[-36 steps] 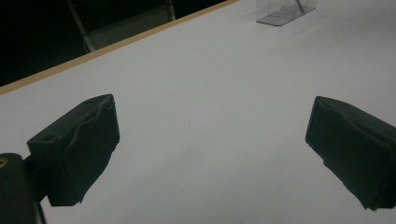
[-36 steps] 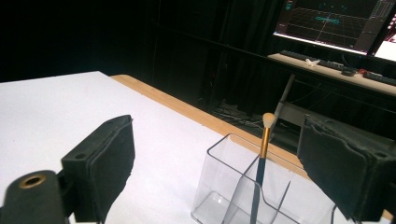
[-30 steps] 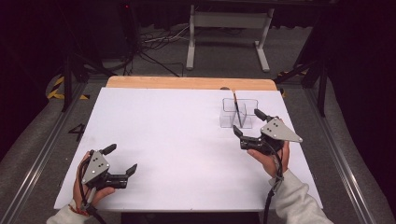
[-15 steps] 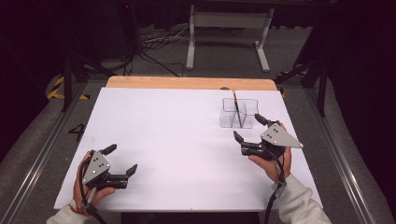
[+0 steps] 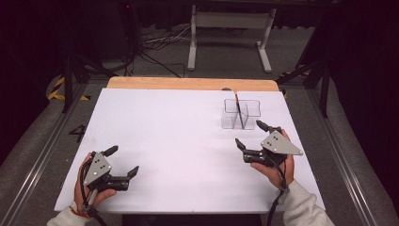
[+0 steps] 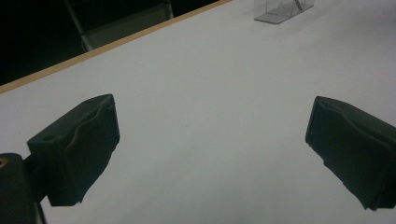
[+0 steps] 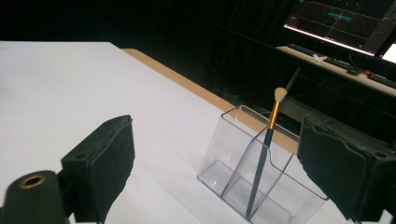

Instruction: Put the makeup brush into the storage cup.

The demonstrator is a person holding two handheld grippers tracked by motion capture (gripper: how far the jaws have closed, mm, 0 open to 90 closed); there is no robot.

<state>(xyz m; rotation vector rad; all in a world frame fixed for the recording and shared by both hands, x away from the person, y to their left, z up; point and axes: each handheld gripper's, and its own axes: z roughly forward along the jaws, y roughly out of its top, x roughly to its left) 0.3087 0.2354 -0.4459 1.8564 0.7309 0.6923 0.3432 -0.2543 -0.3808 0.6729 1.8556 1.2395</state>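
So the right gripper [image 5: 252, 134] has pulled back toward the person over the last second, it was sitting right up against the clear organizer [image 5: 241, 114] and now there's a visible strip of white table [image 5: 179, 136] between them. Its jaws are spread wide with nothing in them, and the makeup brush [image 7: 266, 148] is standing in the organizer, leaning against the middle divider with its pale tip up. To me that reads like the drop-off is done and the hand is just backing out, so this looks pretty much finished. The left gripper [image 5: 121, 160] hasn't budged, it's parked at the near left part of the table, well apart from everything, jaws also spread and empty. Count wise: one brush, one organizer with two compartments side by side (brush sits at the wall between them, can't say for sure which side its foot is in), two grippers, and otherwise nothing else on the white tabletop
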